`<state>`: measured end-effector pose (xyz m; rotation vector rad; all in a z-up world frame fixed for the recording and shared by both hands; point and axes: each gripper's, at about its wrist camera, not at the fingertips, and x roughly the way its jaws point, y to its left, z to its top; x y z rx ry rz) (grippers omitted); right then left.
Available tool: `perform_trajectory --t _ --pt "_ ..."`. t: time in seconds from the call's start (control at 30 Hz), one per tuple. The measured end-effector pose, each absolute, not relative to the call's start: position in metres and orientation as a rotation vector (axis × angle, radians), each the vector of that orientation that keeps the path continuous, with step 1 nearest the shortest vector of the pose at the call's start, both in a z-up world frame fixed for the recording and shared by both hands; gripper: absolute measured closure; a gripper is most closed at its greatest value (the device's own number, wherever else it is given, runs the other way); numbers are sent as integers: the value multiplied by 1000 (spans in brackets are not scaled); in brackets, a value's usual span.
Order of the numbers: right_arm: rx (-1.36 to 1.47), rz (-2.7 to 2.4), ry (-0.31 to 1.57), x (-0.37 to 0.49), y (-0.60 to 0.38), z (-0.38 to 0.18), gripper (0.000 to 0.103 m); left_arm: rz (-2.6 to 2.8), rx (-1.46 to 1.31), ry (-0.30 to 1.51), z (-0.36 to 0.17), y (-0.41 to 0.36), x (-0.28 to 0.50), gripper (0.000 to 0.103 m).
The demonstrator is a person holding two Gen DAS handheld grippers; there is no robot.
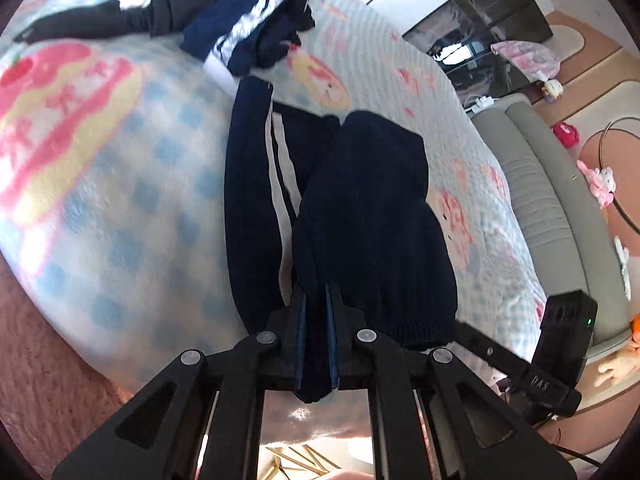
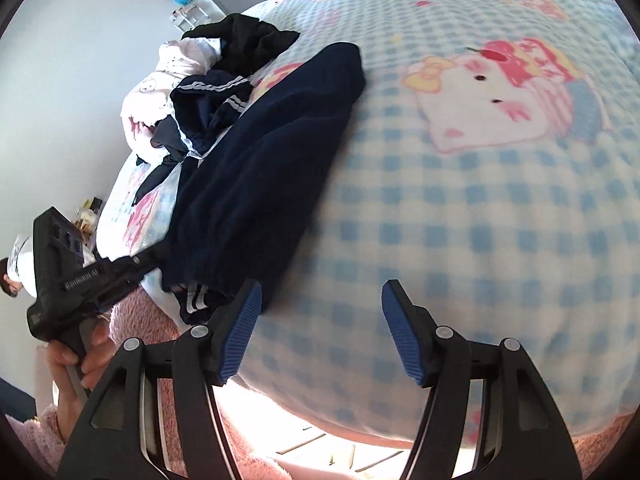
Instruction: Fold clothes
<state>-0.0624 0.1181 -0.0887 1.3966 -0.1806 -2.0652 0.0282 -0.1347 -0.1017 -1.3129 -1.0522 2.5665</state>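
Dark navy trousers (image 1: 360, 208) with white side stripes lie lengthwise on the blue-checked blanket (image 1: 120, 208). My left gripper (image 1: 318, 296) is shut on their near end, with navy cloth pinched between the blue pads. In the right wrist view the same trousers (image 2: 260, 152) stretch away on the blanket (image 2: 460, 240). There the left gripper's body (image 2: 76, 272) shows at the left in a hand, its fingertips hidden behind the cloth. My right gripper (image 2: 320, 300) is open beside the trousers' near edge, with nothing between its fingers.
A heap of dark, navy-striped and white-pink clothes (image 1: 224, 12) lies at the far end of the bed (image 2: 192, 80). A grey padded bed frame (image 1: 540, 200) runs along the right. Pink plush fabric (image 2: 136, 320) edges the near side.
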Motion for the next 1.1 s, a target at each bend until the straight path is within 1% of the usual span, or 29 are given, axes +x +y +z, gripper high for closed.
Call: perform_trajectory --t 0.07,0.1,0.23,0.27,0.3,0.33,0.4,0.43,0.47,0.5,0.53,0.57,0.6,0.63,0.67,0.7,0.77,0.9,1.0,1.03,1.07,1.1 --pt "1377 -2065 -164 -67 102 -84 36 2518 -1362 -1055 -116 -135 31 94" --pt "1368 -2061 -164 -69 97 -82 35 2524 -1357 -1049 -115 -133 32 94" --pt "1343 -2063 -168 -72 90 -73 32 2486 -1231 -1106 -92 -148 36 94" --pt "1327 -2071 -172 -71 90 -70 29 2500 -1200 -1081 -83 -149 39 94" --pt "1318 -2079 -170 -70 90 -69 22 2519 -1178 -1046 -76 -147 42 94" --pt "1331 -2087 -148 -70 89 -72 20 2542 -1169 -1007 -71 -146 44 94" --pt "1400 -2103 -76 -72 87 -88 20 2572 -1207 -927 -74 -143 42 94" --pt "1449 -2121 -63 -72 91 -102 22 2574 -1270 -933 -85 -145 40 94" --pt "1499 -2138 -48 -73 94 -116 24 2567 -1326 -951 -96 -148 38 94" --pt "1536 -2150 -49 -73 99 -127 25 2522 -1349 -1018 -107 -153 38 95" --pt "1530 -2148 -103 -71 105 -127 25 2476 -1371 -1085 -118 -158 37 95" --pt "1518 -2145 -146 -69 109 -125 25 2429 -1381 -1149 -127 -163 38 93" --pt "1490 -2144 -144 -70 110 -118 25 2391 -1342 -1206 -128 -167 40 80" --pt "1462 -2143 -143 -70 111 -111 25 2357 -1304 -1258 -129 -170 41 56" --pt "1432 -2143 -143 -71 112 -104 25 2348 -1268 -1291 -128 -174 42 45" --pt "1399 -2151 -146 -75 113 -98 23 2342 -1232 -1315 -126 -176 41 38" --pt "1372 -2150 -169 -85 114 -94 20 2343 -1210 -1323 -123 -178 33 37" --pt "1448 -2075 -215 -114 103 -113 20 2378 -1211 -1232 -112 -177 7 36" --pt "1474 -2022 -214 -123 90 -124 19 2231 -1192 -1295 -122 -176 -11 22" --pt "1472 -2013 -206 -123 86 -126 18 2196 -1199 -1305 -126 -174 -17 22" --pt "1468 -2015 -194 -121 83 -127 18 2222 -1230 -1269 -127 -168 -20 25" --pt "1464 -2017 -182 -119 80 -129 17 2247 -1260 -1232 -129 -162 -22 46"
